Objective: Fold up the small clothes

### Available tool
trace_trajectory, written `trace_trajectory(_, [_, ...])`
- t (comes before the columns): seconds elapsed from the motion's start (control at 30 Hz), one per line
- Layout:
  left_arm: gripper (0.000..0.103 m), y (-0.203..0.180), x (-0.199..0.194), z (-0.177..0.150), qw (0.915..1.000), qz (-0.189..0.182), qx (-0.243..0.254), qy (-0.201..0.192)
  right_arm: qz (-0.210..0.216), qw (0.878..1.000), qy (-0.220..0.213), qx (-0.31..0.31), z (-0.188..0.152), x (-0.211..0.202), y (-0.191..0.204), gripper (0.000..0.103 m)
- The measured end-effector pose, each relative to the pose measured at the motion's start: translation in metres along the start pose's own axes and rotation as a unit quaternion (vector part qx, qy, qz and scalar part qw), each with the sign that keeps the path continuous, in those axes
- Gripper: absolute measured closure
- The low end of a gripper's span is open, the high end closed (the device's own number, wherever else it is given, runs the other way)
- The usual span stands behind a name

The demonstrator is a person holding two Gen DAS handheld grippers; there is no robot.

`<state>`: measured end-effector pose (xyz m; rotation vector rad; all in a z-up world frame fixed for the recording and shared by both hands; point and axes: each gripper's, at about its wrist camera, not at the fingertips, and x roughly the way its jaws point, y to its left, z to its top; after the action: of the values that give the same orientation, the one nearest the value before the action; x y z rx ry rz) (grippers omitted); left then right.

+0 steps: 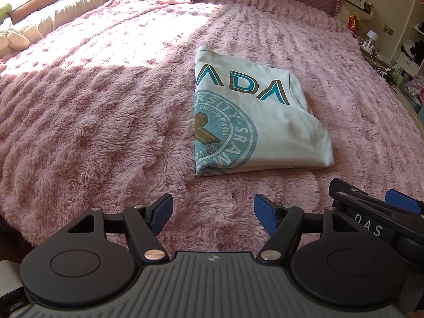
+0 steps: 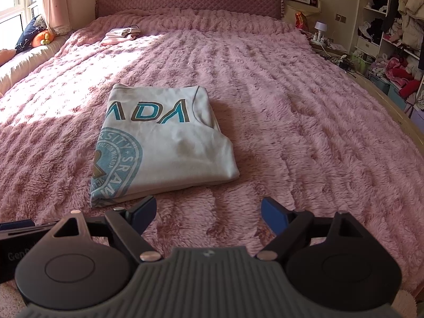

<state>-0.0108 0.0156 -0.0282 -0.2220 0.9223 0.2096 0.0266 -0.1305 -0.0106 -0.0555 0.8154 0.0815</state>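
**Folded shirt lying on the bed, both tongs open**

While sunlight is falling across the far left of the pink blanket (image 2: 278,84), the shirt (image 2: 169,143) is lying folded into a compact rectangle near the middle of the bed, flat on the plush pile. Its print is facing up: teal letters are running across the far half, and part of a round teal seal is showing at the near left corner. In the left view the shirt (image 1: 265,122) is sitting ahead and slightly right of centre.

Both tongs are hovering low over the blanket on the near side of the shirt, touching nothing. The left tongs (image 1: 213,212) are standing spread apart, blue pads facing each other with only blanket between them. The right tongs (image 2: 209,213) are likewise gaping wide and holding nothing; their left finger is showing just in front of the shirt's near edge, though whether it is touching the cloth cannot be told. The two tools are sitting side by side, the right tongs (image 1: 371,201) appearing at the right edge of the left view.

Far off near the headboard (image 2: 185,0), a small pile of pale clothes (image 2: 122,35) is resting on the blanket, well apart from the shirt. A dark pillow (image 2: 29,37) and an orange toy (image 2: 42,38) are lying by the window.
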Motion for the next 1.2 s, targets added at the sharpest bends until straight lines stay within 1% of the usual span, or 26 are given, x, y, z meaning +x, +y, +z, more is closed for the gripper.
trace_trajectory(0.7, [0.021, 0.0033, 0.0024, 0.0012, 0.9998, -0.003, -0.014, 0.014, 0.000, 1.000, 0.000, 0.000, 0.0001, -0.0003, 0.0006, 0.021])
trace_trajectory(1.0, [0.021, 0.0035, 0.0029, 0.0013, 0.9998, -0.001, -0.013, 0.014, -0.003, 1.000, 0.000, -0.003, 0.0010, -0.0008, 0.0015, 0.021])
trace_trajectory(1.2, [0.022, 0.0013, 0.0036, 0.0019, 0.9999, 0.008, -0.003, 0.007, -0.005, 1.000, 0.002, -0.002, -0.0001, -0.0001, 0.0008, 0.021])
